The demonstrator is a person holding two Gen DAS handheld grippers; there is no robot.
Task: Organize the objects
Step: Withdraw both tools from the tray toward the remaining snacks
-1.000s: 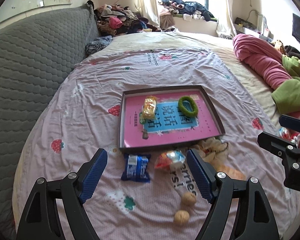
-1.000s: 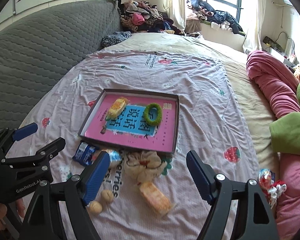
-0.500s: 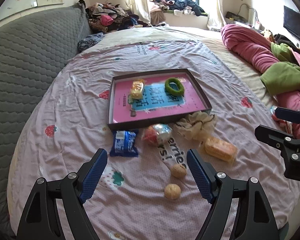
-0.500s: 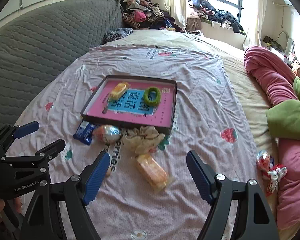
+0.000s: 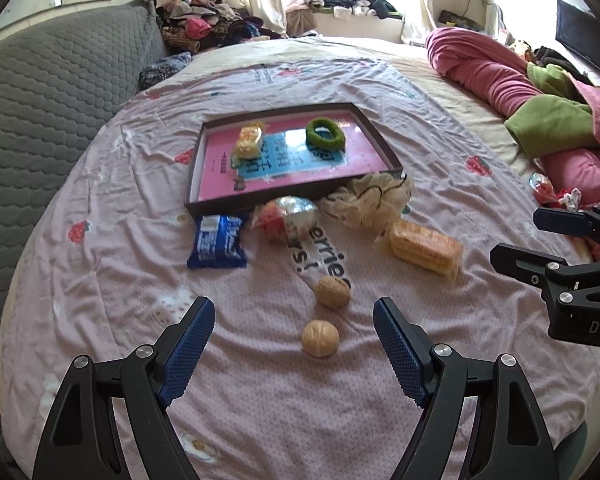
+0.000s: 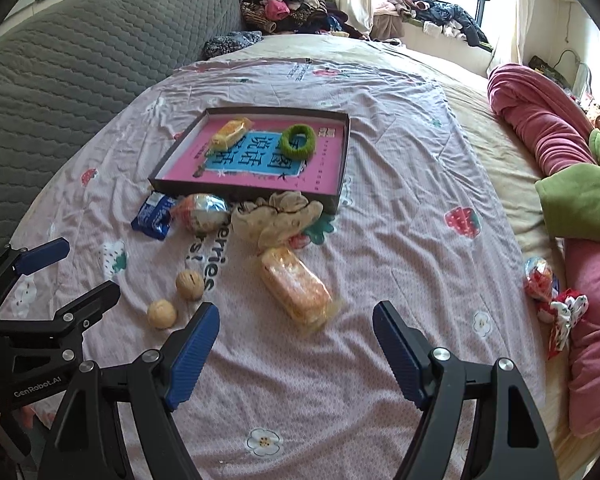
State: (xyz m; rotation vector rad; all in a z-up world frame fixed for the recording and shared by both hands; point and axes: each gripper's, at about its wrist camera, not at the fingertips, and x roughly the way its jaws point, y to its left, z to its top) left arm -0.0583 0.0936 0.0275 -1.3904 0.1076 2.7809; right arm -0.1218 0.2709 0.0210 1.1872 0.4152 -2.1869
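Left gripper point(image 5: 294, 326) spread wide, empty, low at bottom centre, two walnuts point(image 5: 320, 338) between its tips on the sheet point(image 5: 120, 280). Right gripper point(image 6: 296, 330) likewise spread, empty, aimed at wrapped cake point(image 6: 296, 290) just ahead. Tray point(image 5: 380, 136) mid-frame holding green ring point(image 5: 325, 133) and yellow snack point(image 5: 249, 142); blue packet point(image 5: 217, 242), foil ball point(image 5: 286, 219), mesh puff point(image 5: 368, 200) beside its near edge.

We see bare sheet point(image 5: 100, 280) left of the blue packet point(image 5: 217, 242). Along the tray's point(image 5: 380, 140) near wall the packet, foil ball point(image 5: 286, 218) and mesh pouf point(image 5: 370, 200) crowd together. Two walnuts point(image 5: 320, 338) lie ahead of our left gripper point(image 5: 294, 334), the wrapped cake point(image 6: 294, 290) ahead of our right gripper point(image 6: 296, 338).
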